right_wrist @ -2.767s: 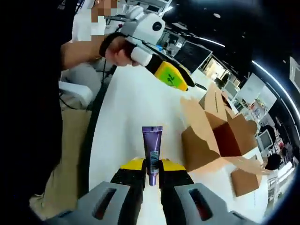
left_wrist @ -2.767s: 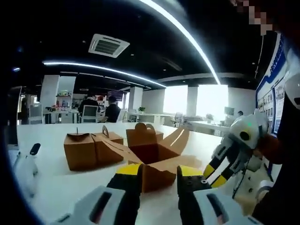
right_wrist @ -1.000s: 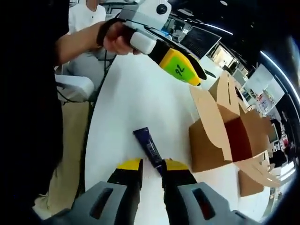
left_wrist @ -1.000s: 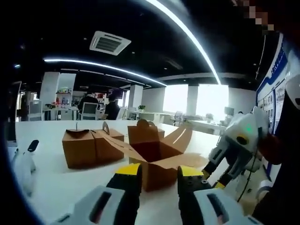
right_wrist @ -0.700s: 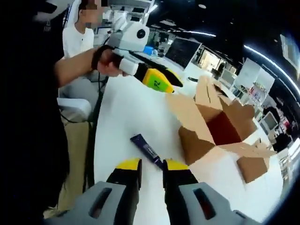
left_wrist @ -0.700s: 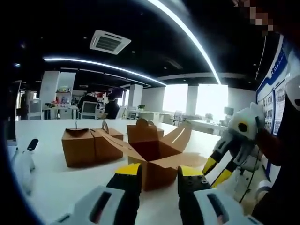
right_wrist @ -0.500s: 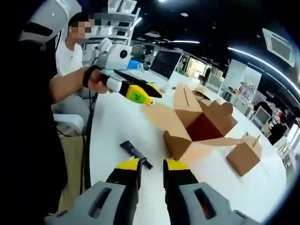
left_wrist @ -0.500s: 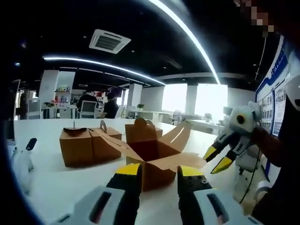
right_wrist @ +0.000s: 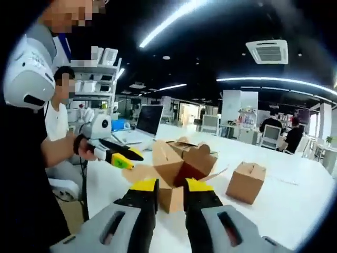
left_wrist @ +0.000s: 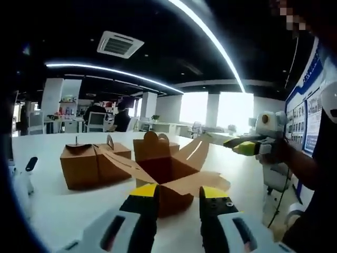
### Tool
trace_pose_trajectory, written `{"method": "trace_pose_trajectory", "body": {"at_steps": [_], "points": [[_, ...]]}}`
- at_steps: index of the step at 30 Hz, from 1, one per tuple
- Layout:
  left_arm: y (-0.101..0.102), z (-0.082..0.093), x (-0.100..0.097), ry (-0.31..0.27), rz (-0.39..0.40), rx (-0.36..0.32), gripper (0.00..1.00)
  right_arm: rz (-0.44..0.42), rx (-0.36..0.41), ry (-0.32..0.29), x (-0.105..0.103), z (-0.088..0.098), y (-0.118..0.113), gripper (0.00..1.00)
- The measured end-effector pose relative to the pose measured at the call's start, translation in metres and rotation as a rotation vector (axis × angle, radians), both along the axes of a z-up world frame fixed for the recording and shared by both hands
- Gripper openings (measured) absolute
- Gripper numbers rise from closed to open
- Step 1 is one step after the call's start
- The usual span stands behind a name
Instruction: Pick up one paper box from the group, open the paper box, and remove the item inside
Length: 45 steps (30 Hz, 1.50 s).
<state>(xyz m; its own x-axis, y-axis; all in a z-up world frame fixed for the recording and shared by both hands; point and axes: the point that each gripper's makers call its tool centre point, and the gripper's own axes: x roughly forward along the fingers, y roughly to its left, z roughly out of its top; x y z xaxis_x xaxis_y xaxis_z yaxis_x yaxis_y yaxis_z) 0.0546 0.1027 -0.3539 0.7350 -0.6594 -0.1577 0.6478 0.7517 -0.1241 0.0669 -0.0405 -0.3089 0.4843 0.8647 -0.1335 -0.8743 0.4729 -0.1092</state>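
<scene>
The left gripper point(left_wrist: 178, 196) hovers with jaws apart and empty, just before the opened paper box point(left_wrist: 166, 171) on the white table point(left_wrist: 52, 203). The right gripper point(right_wrist: 170, 190) is likewise parted, holding nothing, above that box point(right_wrist: 179, 166). Closed boxes point(left_wrist: 87, 163) sit beside it; another point(right_wrist: 246, 182) stands apart.

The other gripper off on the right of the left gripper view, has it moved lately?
Yes. The right gripper has risen from table level beside the open box to above its flap.
</scene>
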Motion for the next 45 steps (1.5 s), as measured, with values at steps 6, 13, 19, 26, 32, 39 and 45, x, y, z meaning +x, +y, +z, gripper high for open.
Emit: {"method": "trace_pose_trajectory", "body": {"at_steps": [6, 13, 19, 26, 32, 39, 45], "points": [[0.000, 0.009, -0.001, 0.005, 0.004, -0.035, 0.33, -0.060, 0.065, 0.074, 0.012, -0.009, -0.023, 0.39], [0.010, 0.014, -0.007, -0.014, 0.007, -0.015, 0.36, -0.070, 0.107, 0.102, 0.014, -0.007, -0.034, 0.34], [0.013, 0.013, -0.014, -0.024, 0.004, 0.011, 0.37, -0.080, 0.114, 0.087, 0.017, -0.009, -0.038, 0.29], [0.019, 0.013, -0.015, -0.034, 0.016, -0.015, 0.36, -0.096, 0.099, 0.035, 0.018, -0.010, -0.038, 0.26], [0.020, 0.008, -0.015, -0.020, 0.022, -0.029, 0.36, -0.097, 0.085, 0.071, 0.022, -0.010, -0.035, 0.27], [0.020, 0.010, -0.017, -0.033, 0.020, -0.029, 0.36, -0.065, 0.060, 0.070, 0.022, -0.013, -0.021, 0.28], [0.022, 0.013, -0.018, -0.045, 0.024, -0.042, 0.36, -0.053, 0.070, 0.089, 0.020, -0.011, -0.012, 0.28]]}}
